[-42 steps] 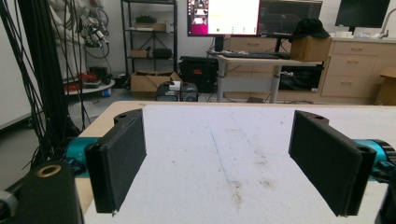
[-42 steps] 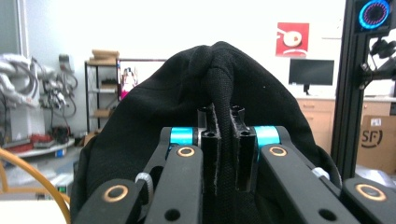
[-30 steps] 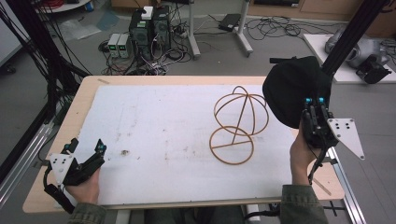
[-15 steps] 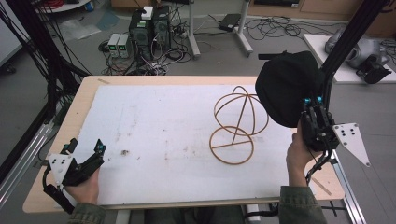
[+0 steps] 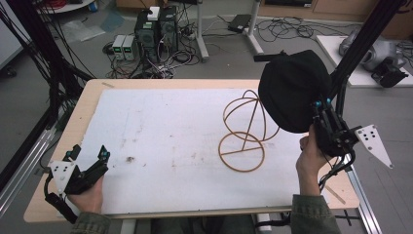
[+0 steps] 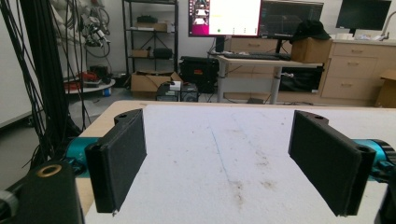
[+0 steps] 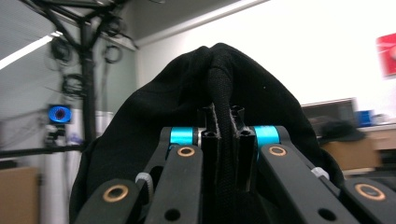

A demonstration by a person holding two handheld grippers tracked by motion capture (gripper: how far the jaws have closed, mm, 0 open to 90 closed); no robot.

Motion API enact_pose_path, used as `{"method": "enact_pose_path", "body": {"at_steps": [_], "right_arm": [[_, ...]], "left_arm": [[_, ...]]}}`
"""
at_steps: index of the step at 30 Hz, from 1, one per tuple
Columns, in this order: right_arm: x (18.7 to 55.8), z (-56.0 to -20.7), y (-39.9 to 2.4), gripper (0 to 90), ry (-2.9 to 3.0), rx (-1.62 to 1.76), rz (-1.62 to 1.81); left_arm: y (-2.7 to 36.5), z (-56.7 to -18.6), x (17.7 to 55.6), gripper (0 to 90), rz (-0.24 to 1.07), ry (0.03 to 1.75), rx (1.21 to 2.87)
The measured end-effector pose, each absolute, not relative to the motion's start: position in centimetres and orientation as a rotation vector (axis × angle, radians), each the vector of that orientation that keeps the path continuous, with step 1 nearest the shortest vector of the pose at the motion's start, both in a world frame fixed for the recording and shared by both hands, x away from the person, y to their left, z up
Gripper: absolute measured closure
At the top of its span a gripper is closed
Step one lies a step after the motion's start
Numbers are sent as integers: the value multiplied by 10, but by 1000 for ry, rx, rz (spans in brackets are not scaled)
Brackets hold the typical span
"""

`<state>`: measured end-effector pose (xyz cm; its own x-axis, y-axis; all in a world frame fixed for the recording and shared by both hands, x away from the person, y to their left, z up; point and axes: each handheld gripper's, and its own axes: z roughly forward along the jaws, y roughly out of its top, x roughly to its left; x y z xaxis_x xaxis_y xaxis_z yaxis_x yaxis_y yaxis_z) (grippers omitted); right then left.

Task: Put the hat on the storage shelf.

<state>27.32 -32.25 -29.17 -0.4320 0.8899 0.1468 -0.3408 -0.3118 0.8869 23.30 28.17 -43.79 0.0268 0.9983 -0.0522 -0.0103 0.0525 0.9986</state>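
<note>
I can read no brand, label or writing on anything here; the monitor [image 6: 224,17] behind the table is lit, but its text is too small to make out.

My right gripper [image 7: 223,154] is clamped on a black cap [image 5: 294,90], its 2 jaws pressed tight on a thick fold of soft knit fabric that rises between them in the right gripper view. From above, I hold the cap raised at the right side of the table, its rounded dome hanging just beside the top of a wire stand [image 5: 246,131]. The stand is thin tan hoops: a flat ring for a base on the table and 2 crossed loops on an upright stem forming an open sphere.

My left gripper [image 5: 90,163] rests low at the near left corner, jaws wide apart with nothing between the flat black pads [image 6: 122,156]. The table [image 5: 83,105] is pale wood, covered by a white sheet [image 5: 170,131] with faint brown smudges.
</note>
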Motion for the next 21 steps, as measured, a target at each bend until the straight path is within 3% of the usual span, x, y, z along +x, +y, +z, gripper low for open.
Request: {"method": "enact_pose_path", "body": {"at_steps": [21], "right_arm": [[284, -290, -304, 855, 1243, 796, 1945]], "left_arm": [[284, -438, 232, 193, 1151, 1211, 1170]]}}
